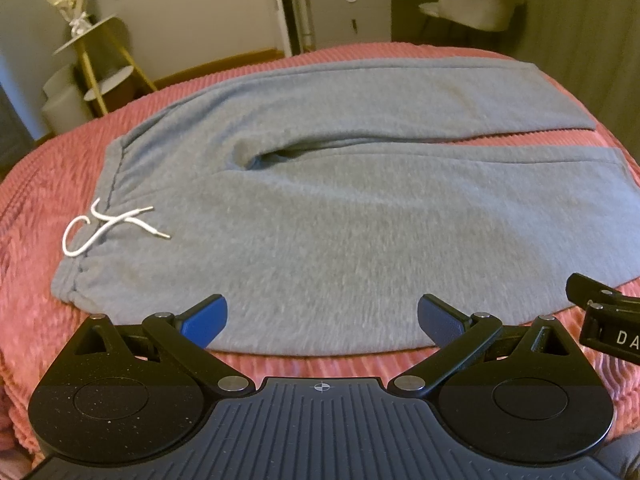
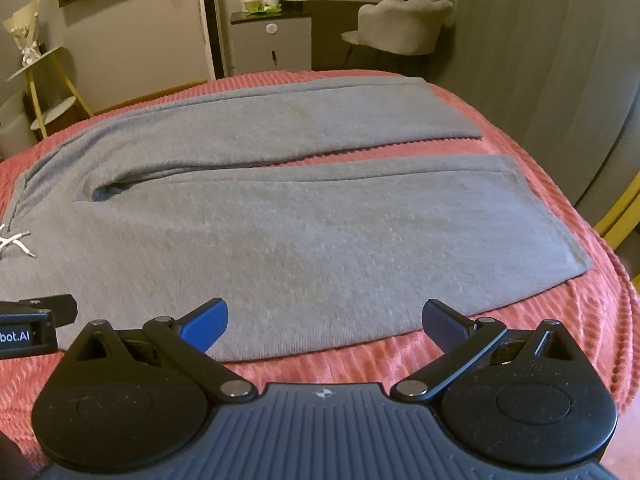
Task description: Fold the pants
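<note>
Pants [image 1: 320, 208] flat on pink bedspread [image 1: 36, 200]; drawstring [image 1: 106, 226] loose.

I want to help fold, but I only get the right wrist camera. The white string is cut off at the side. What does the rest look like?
Observer: The left wrist view shows the whole drawstring. It is tied, with a loop lying at the edge of the pants.
Operator: Is the left gripper open? I only see a bit of it.
Observer: Yes, the left gripper is open, with its blue fingers wide apart at the pants' near edge.
Operator: Where do the pants end on that side?
Observer: The waistband ends in a gathered corner on the pink bedspread, just left of that gripper.
</note>
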